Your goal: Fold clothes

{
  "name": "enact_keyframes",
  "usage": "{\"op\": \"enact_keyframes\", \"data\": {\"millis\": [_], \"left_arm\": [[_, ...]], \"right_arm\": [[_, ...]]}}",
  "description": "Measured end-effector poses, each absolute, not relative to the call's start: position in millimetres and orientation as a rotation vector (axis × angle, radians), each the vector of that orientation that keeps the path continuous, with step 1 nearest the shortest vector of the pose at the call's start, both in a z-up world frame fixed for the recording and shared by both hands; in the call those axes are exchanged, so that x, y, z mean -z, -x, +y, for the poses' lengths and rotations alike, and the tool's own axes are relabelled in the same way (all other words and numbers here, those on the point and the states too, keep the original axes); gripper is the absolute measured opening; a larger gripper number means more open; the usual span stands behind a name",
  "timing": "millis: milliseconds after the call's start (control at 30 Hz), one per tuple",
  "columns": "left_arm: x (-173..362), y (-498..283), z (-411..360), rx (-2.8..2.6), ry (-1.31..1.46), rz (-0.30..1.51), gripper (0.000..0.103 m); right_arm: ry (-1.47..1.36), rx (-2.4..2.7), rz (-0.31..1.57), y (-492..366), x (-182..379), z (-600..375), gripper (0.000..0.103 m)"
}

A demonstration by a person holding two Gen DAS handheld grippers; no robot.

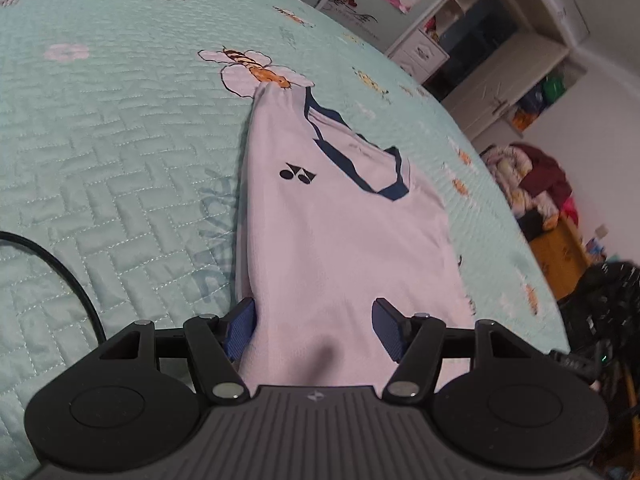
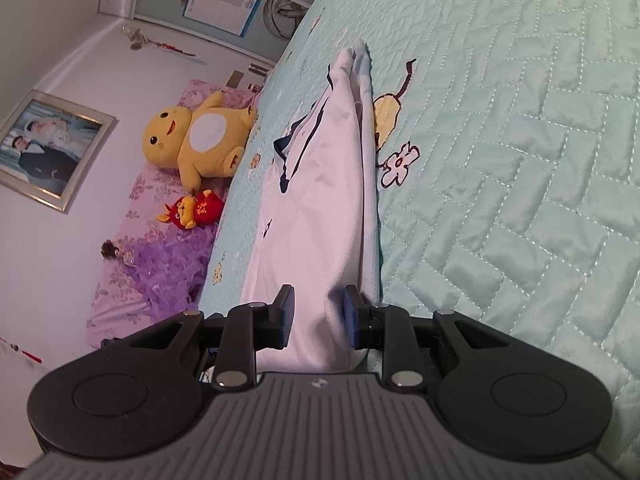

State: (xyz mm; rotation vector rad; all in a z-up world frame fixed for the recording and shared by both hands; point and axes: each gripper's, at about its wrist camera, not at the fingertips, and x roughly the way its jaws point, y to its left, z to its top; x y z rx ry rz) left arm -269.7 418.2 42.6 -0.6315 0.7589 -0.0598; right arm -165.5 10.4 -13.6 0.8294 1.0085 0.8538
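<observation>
A white shirt (image 1: 340,232) with a navy collar (image 1: 360,160) and a small black logo lies lengthwise on the teal quilted bedspread (image 1: 120,140). In the left wrist view my left gripper (image 1: 314,328) stands open over the shirt's near end. The cloth runs between its blue pads (image 1: 240,328) and spreads past the right one. In the right wrist view the shirt (image 2: 320,208) is gathered into a long raised ridge. My right gripper (image 2: 319,316) is shut on the bunched near end of it, with cloth squeezed between both pads.
A black cable (image 1: 68,276) curls over the bedspread (image 2: 500,160) at the left. Past the bed's edge are white shelves (image 1: 480,40) and a heap of clothes (image 1: 528,184). On the other side lie a yellow plush toy (image 2: 200,140) and a small red one (image 2: 196,210).
</observation>
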Motion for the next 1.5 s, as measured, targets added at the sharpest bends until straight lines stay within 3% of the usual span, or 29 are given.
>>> {"op": "enact_keyframes", "data": {"millis": [100,167,200,367,567,600,633,667,933,1500], "left_arm": [[-39.4,267.7,422.7,0.072,0.659,0.753,0.063],[-39.6,269.5,425.4,0.091,0.666,0.754,0.045],[-39.9,271.0,426.0,0.105,0.664,0.758,0.042],[-37.0,277.9,427.9,0.150,0.677,0.777,0.040],[-24.4,278.5,439.5,0.148,0.775,0.766,0.039],[-25.6,278.4,438.9,0.161,0.755,0.771,0.031],[-26.9,278.4,438.2,0.175,0.735,0.775,0.002],[-28.1,278.4,437.5,0.188,0.715,0.779,0.000],[-40.4,291.8,445.7,0.266,0.646,0.707,0.000],[-8.4,290.7,451.3,0.258,0.642,0.759,0.003]], "right_arm": [[-0.826,-0.860,1.007,162.7,14.3,11.1,0.027],[-0.826,-0.866,1.010,160.8,14.4,12.8,0.027],[-0.827,-0.871,1.014,159.9,14.5,13.1,0.027],[-0.797,-0.902,1.037,159.9,13.8,14.4,0.021],[-0.790,-0.899,1.057,152.2,16.0,17.7,0.021],[-0.783,-0.904,1.059,151.2,16.3,18.3,0.020],[-0.774,-0.908,1.059,151.1,15.9,18.1,0.016],[-0.764,-0.911,1.056,151.4,15.3,17.6,0.001],[-0.734,-0.978,0.984,161.2,7.1,7.7,0.000],[-0.661,-1.001,0.955,179.7,16.4,7.2,0.000]]}}
